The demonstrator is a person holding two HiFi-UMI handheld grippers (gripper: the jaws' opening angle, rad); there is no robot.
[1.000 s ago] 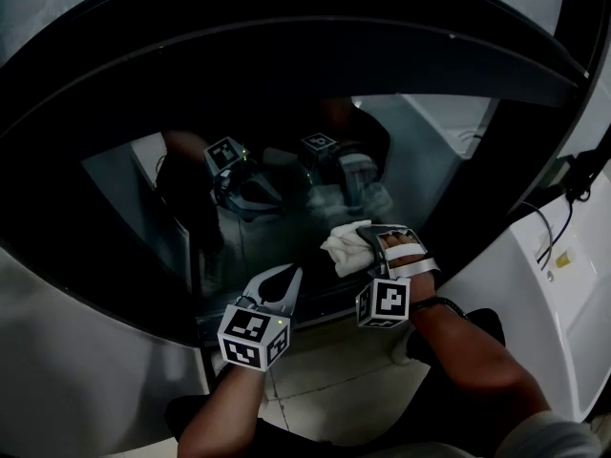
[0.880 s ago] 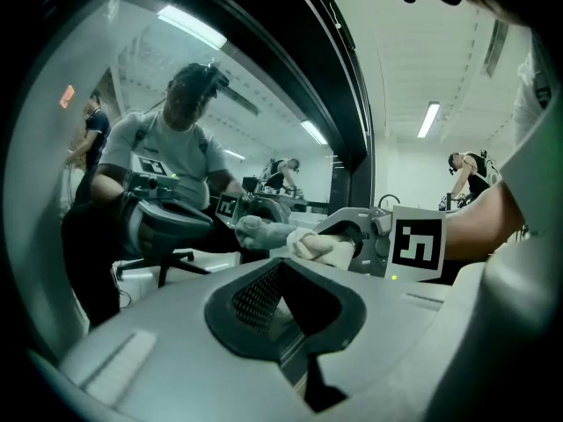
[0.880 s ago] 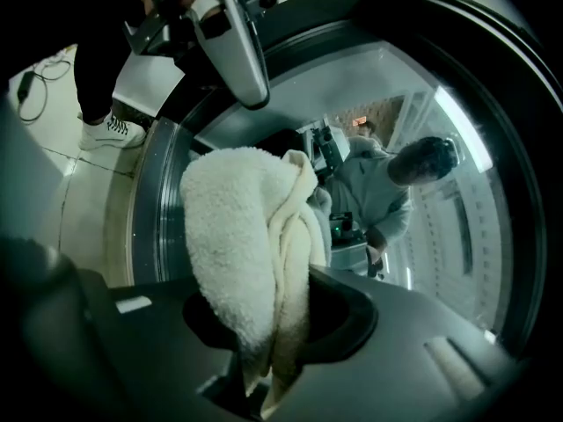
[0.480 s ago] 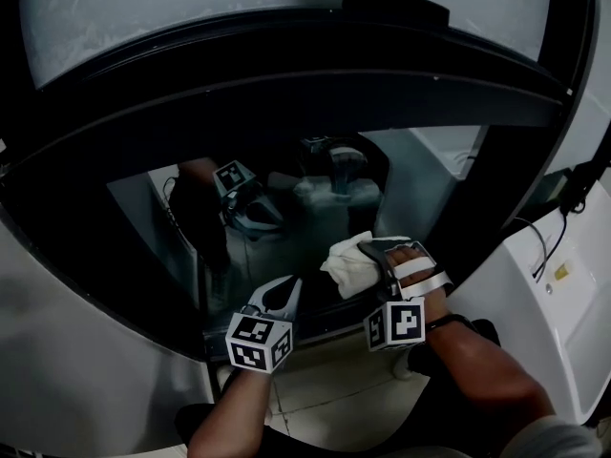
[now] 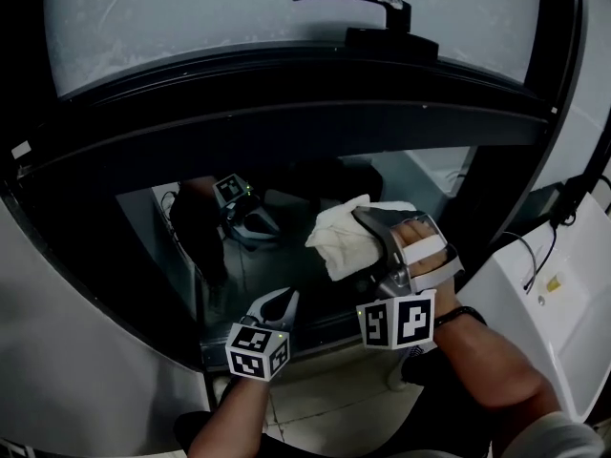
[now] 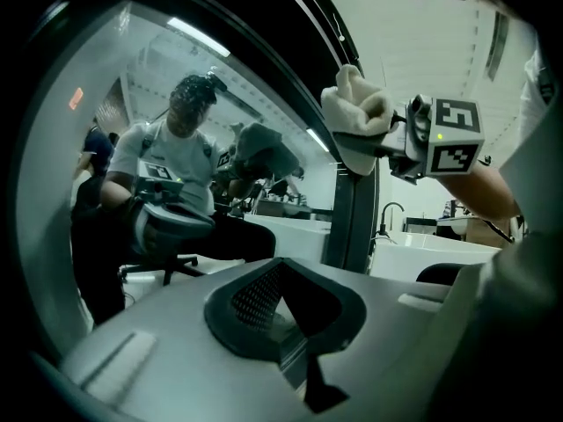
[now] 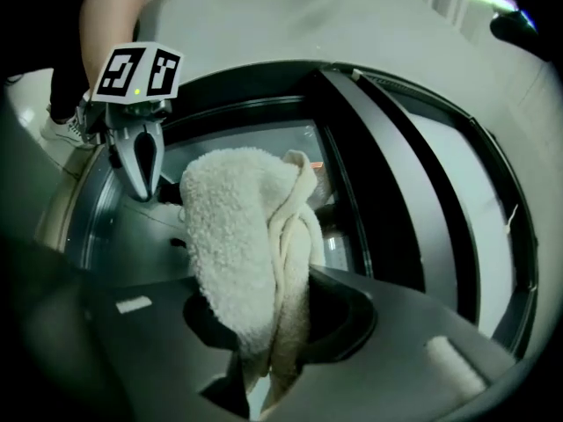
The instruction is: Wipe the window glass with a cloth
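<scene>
The lower window glass (image 5: 277, 218) is dark and full of reflections. My right gripper (image 5: 368, 229) is shut on a bunched white cloth (image 5: 342, 239), which it holds against the right half of that pane. In the right gripper view the cloth (image 7: 251, 262) fills the space between the jaws and hides their tips. My left gripper (image 5: 279, 303) is low at the pane's bottom edge, left of the right one, shut with nothing in it. From the left gripper view the cloth (image 6: 356, 112) shows at upper right.
A black frame bar (image 5: 286, 103) separates the lower pane from a frosted upper pane (image 5: 210, 17), which has a black handle (image 5: 355, 3). A white housing (image 5: 535, 294) with cables (image 5: 573, 194) stands at the right. A seated person (image 6: 171, 174) shows in the glass.
My right gripper has moved up the glass with the cloth. The left gripper has stayed low by the bottom edge.
</scene>
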